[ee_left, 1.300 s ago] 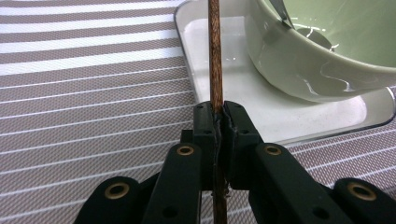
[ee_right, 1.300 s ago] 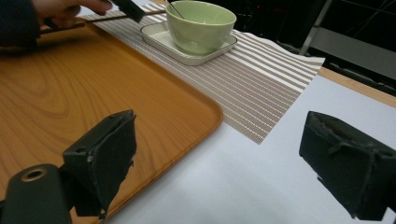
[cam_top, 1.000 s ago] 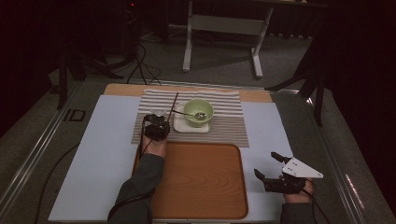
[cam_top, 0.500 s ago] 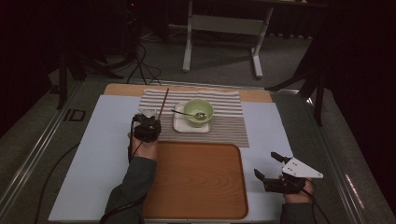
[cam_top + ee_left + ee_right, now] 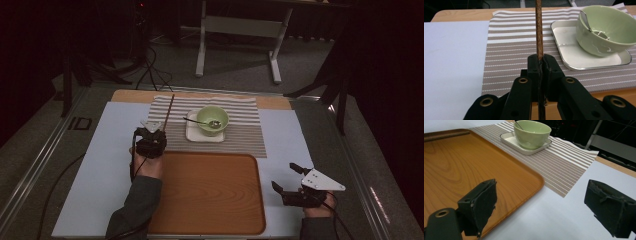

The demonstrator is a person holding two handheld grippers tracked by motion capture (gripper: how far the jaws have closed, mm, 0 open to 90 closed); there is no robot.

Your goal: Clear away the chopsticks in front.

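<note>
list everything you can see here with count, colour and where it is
chopsticks: cannot tell if one or a pair, dark brown, clamped in the left gripper, pointing away over the placemat
bowl: 1, pale green, on the small white dish
spoon: 1, metal, lying in the bowl with its handle over the rim
dish: 1, white, square, on the placemat
placemat: 1, brown and white stripes, at the far middle of the table
tray: 1, brown wood, near middle of the table, nothing on it
table cover: 1, pale blue-white, under the tray and placemat
frame legs: 1 stand, light grey, on the floor beyond the table
left gripper: 1, black, shut on the chopsticks
right gripper: 1, black, jaws open, right of the tray
</note>
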